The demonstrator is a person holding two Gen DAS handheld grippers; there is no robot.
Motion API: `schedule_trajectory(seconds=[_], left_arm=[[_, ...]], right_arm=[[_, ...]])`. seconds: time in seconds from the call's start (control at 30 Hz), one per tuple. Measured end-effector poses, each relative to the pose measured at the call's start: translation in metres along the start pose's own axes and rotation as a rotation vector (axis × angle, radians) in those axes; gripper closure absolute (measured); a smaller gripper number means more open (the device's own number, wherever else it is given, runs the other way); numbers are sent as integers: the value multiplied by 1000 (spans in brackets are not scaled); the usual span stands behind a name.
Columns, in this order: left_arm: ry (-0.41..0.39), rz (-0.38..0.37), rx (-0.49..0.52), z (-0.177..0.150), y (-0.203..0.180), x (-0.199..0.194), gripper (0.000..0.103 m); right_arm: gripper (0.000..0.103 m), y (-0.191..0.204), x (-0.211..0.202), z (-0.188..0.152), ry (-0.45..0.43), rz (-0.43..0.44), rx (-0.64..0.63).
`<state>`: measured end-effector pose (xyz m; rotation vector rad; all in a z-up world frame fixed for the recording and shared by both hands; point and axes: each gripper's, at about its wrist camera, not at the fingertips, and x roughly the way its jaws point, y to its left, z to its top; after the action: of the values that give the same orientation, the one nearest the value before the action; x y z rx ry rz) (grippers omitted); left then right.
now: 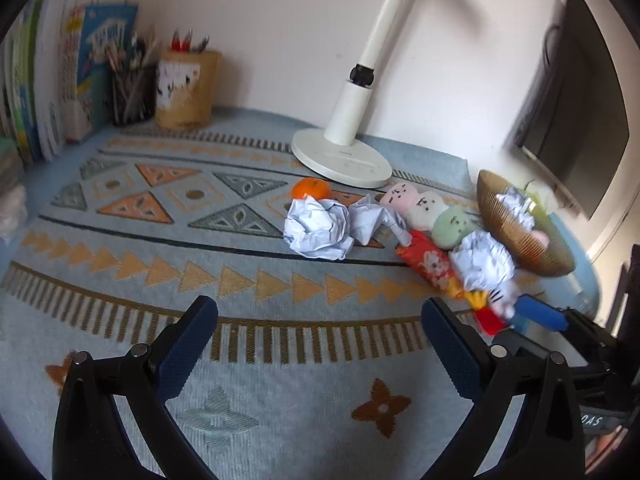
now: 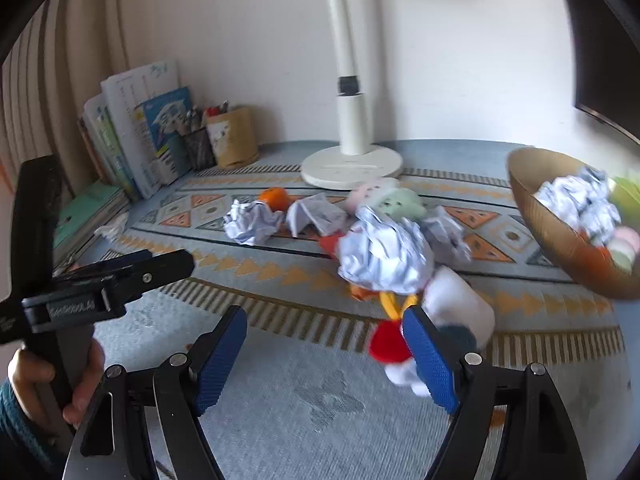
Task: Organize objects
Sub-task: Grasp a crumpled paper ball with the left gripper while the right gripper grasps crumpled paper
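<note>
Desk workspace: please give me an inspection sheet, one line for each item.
Surface: blue patterned cloth covers the desk.
Job's things: crumpled paper balls, an orange, pastel plush toy, red packet, white plush toy; tilted woven bowl already holds paper.
Clutter: lamp base, pen holders, books.
Grippers: left gripper open, empty; right gripper open, one finger against the white plush toy.
Cables: nothing seen.
Surroundings: white wall, dark screen on the right.
</note>
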<state>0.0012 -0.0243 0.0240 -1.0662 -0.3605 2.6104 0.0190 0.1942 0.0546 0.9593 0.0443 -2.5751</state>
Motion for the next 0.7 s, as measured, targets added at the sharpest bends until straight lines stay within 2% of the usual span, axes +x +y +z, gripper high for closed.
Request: schedule_trajectory(seconds=[0.1, 0.23, 0.3, 0.37, 0.4, 0.43, 0.5, 0.6, 0.7], left_arm=[[51, -71, -105, 25, 12, 9, 1], [103, -124, -175, 57, 23, 42, 1], [125, -141, -202, 68, 31, 63, 2], [161, -181, -216, 72, 36, 79, 3], [164, -213, -218, 73, 37, 83, 4], [153, -237, -213, 71, 38, 84, 4], [154, -239, -185, 68, 38, 86, 4], [194, -199, -144, 64, 34, 95, 7], [184, -199, -169, 66, 36, 96, 7]], right_arm=[[24, 12, -3, 37, 5, -21, -96], [24, 24, 20, 79, 72, -9, -173], [24, 29, 42, 96, 137, 44, -226], [26, 35, 68, 107, 220, 51, -287], [28, 38, 82, 111, 258, 57, -315], [36, 40, 88, 112, 274, 64, -327], [39, 42, 106, 112, 314, 62, -363], [41, 41, 131, 110, 359, -9, -400], [50, 36, 153, 110, 432, 20, -407]])
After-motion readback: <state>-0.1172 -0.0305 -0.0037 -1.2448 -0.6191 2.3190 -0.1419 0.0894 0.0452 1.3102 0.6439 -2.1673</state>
